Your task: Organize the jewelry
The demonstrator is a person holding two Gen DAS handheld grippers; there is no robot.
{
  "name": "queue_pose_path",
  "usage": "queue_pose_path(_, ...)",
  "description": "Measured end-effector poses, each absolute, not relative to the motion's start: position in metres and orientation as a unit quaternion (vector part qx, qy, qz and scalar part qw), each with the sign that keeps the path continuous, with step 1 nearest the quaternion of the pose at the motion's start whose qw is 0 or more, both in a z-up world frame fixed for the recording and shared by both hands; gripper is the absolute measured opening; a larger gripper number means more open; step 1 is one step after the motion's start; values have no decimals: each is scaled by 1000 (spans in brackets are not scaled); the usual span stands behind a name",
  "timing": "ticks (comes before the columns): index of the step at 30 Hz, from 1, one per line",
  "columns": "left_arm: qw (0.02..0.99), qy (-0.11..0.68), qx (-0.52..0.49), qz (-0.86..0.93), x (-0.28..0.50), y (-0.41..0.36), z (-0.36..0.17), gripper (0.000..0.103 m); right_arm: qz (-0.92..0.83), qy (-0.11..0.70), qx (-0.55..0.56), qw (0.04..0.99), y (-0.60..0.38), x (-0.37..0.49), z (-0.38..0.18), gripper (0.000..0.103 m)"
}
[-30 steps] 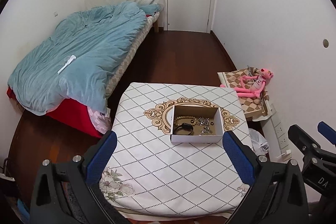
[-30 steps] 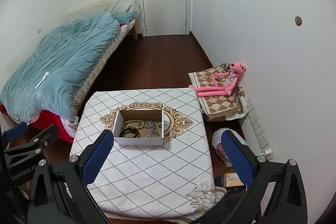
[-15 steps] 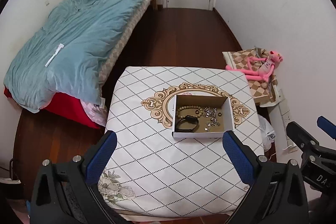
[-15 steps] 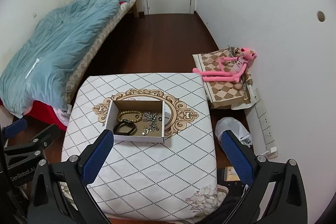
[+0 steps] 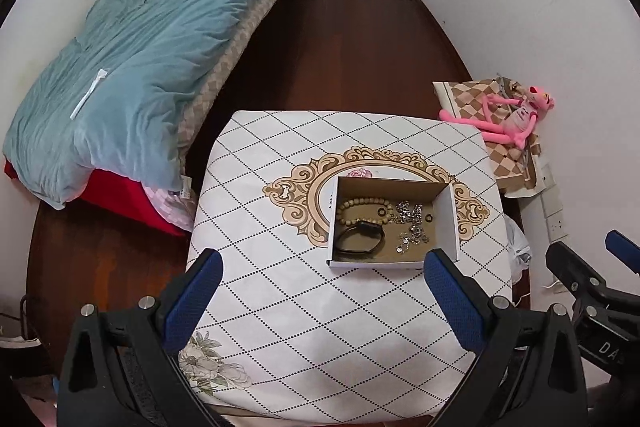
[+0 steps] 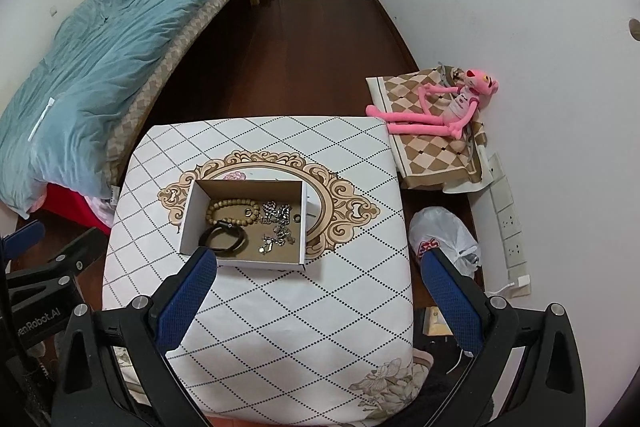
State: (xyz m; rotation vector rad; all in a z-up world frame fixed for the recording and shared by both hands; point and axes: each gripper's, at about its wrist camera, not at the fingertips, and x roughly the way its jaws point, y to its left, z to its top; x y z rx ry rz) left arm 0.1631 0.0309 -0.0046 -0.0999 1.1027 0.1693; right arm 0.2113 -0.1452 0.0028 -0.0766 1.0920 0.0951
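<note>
An open, shallow brown cardboard box with white outer walls (image 5: 394,223) is seen near the middle of the bench covered by a white diamond-patterned cloth (image 5: 300,307). Inside it lie a tan wooden bead bracelet (image 5: 362,207), a black band-shaped bracelet (image 5: 360,239) and a tangle of silver chain pieces (image 5: 410,223).

The left tongs (image 5: 320,291) are held wide open and empty above the near part of the bench, with the box ahead and slightly to the right. The right tongs (image 6: 320,291) are likewise spread wide and hold nothing; from them the box (image 6: 244,223) lies ahead and to the left.

The box's long axis runs across both views. Neither tongs is clearly nearer; the black bracelet (image 6: 223,239) sits at the near-left corner, judged more easily reached by the left tongs.
</note>
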Motion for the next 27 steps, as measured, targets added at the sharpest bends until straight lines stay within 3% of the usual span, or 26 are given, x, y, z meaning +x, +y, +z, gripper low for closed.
queue_pose_path(27,846,525,-39,87,160,35,-11,103,48,532,-42,844,-143,212,-7,103)
